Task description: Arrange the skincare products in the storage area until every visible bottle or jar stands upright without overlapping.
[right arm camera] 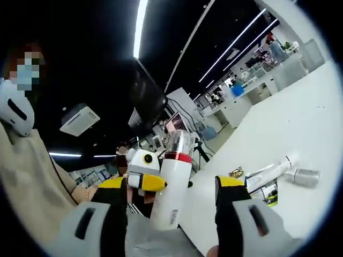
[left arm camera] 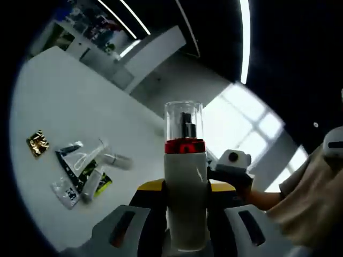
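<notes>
Gripping a white bottle [left arm camera: 185, 201] between its two jaws, left gripper [left arm camera: 185, 227], clamped on the lower body, bottle lifted clear of the white table [left arm camera: 69, 107]. Red band [left arm camera: 184, 145] around the neck, clear cap [left arm camera: 184, 119] on top with a dark pump head inside. Same bottle [right arm camera: 170, 193] seen in the right gripper view, upright but slightly tilted, held from the left side by the other gripper's yellow-tipped jaw.

Right gripper [right arm camera: 174, 211] with jaws spread wide apart, nothing between them, bottle a little beyond and nearer its left jaw.

Lying flat on the table, well away from the held bottle: a small gold packet [left arm camera: 37, 143], a cluster of sachets [left arm camera: 80, 176], a white tube [left arm camera: 92, 155] across them and a small silvery bottle [left arm camera: 119, 160] on its side just beside. Same cluster in the right gripper view, with a long clear tube [right arm camera: 270, 170] and a silvery jar [right arm camera: 303, 176] on its side.

Person in a beige sleeve [left arm camera: 311, 198] at the right edge of the left gripper view.
</notes>
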Motion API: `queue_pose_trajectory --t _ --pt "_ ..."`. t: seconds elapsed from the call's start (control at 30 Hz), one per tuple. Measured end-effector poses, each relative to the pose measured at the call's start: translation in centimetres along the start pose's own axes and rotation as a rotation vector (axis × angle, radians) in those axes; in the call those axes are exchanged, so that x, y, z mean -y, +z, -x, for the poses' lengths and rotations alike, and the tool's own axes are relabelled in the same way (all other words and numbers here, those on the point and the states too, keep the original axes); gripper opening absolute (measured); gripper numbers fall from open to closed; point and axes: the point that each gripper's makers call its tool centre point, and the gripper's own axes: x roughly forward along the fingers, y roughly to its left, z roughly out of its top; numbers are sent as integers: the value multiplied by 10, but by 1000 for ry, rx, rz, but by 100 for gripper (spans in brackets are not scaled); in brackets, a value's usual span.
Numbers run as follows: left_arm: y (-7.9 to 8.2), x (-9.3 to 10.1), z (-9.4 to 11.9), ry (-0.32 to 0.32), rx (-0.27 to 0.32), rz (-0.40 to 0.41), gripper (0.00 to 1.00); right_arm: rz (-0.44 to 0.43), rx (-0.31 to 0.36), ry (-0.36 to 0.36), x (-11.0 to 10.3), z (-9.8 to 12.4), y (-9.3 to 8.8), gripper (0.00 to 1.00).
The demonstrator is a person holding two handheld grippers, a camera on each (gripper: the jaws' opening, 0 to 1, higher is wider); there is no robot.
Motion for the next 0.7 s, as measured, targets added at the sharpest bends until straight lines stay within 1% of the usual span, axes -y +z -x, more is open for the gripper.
queue_pose_trajectory --t 0.07,0.1,0.13,0.2,0.3,0.37,0.47,0.53,0.6,0.63,0.7 --pt "2 11 -4 -24 -3 -28 24 8 -20 29 -5 -5 4 68" --pt "3 14 -5 -33 -8 -31 24 -2 -26 59 -11 -8 6 67" --pt "3 19 -6 -47 -13 -34 24 -13 -26 87 -16 -11 9 66" --pt "4 30 -9 -79 -23 -66 24 -24 -28 125 -23 -14 13 63" --pt "3 38 -12 -97 -48 -90 24 -51 -39 145 -25 -16 16 55" --pt "0 43 -13 -111 -68 -111 24 -50 -33 161 -30 -15 19 50" --pt "-3 51 -14 -130 -92 -126 24 -79 -17 197 -37 -14 23 45" --pt "-6 57 -14 -149 -104 -132 24 -43 -28 202 -40 -12 21 41" --pt "-8 62 -15 -164 -113 -136 24 -4 -53 206 -42 -11 17 36" --pt "-9 64 -15 -167 -116 -138 24 -9 -50 223 -45 -11 17 36" --pt "-11 65 -15 -174 -125 -140 24 -3 -58 235 -50 -10 16 33"
